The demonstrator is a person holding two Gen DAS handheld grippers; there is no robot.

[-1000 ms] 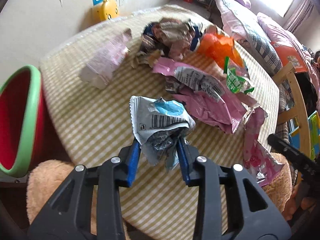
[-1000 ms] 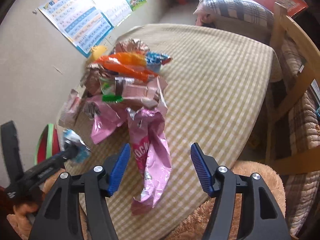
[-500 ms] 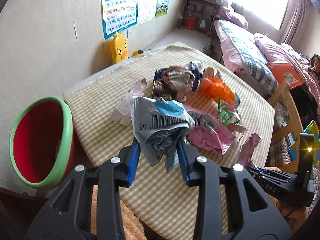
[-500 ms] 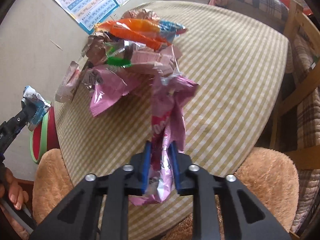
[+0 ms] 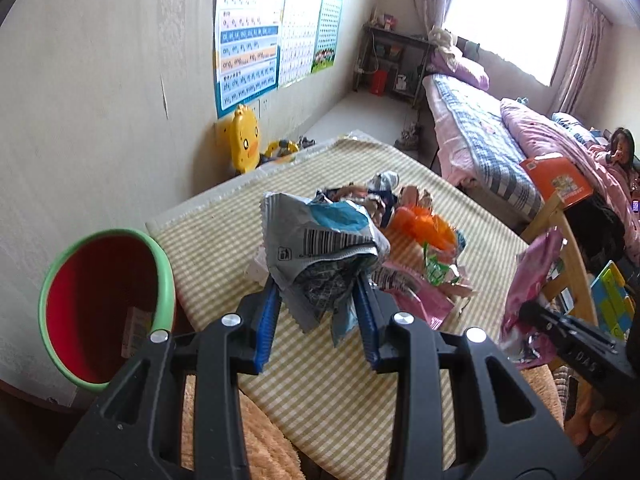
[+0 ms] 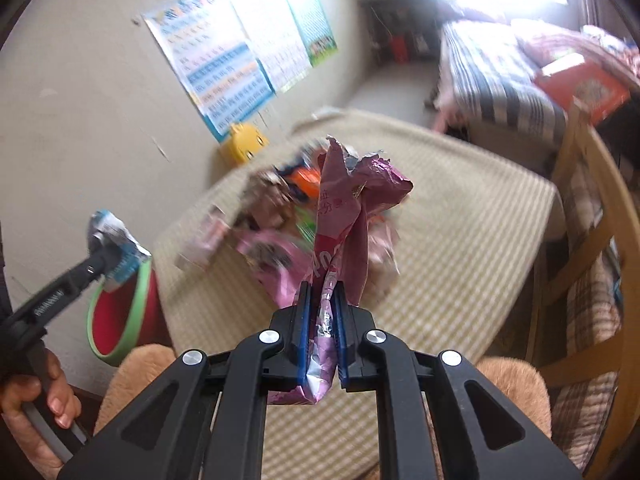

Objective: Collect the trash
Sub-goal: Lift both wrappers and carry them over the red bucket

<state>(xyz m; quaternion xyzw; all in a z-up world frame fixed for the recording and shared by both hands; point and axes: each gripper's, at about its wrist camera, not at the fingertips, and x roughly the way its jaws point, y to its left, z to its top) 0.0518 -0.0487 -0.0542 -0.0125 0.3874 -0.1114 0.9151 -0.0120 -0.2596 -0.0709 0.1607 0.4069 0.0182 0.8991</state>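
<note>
Both claws are loaded and raised above the table. Left gripper (image 5: 318, 316) has its blue pads pressed onto a crumpled silver-grey foil wrapper with a blue patch and a barcode (image 5: 320, 248), which bunches up between the fingers and fans out above their tips. Down to the left of this claw, beside the table edge, sits a round red bin with a green rim (image 5: 168, 280), a scrap of paper lying inside it. Ahead of and below the claw spreads the table under a yellow-and-white checked cloth (image 5: 224, 248), and just beyond the held wrapper lies the heap of remaining litter (image 5: 424, 252): orange, green, pink and brownish packets piled together. Right gripper (image 6: 320, 320) is pinched nearly closed on a long, creased pink foil snack bag (image 6: 352, 216); its jaws have just been closing, with the bag between them. The bag stands up out of the fingers, its torn top showing a silver lining, while its lower end hangs below the pads. In the right wrist view the scene behind is blurred, yet the left claw shows off to the left with its silver wrapper over the red bin, a hand (image 6: 36, 404) gripping its handle. A tan plush cushion (image 6: 140, 364) lies below the right claw at the near edge of the table.
</note>
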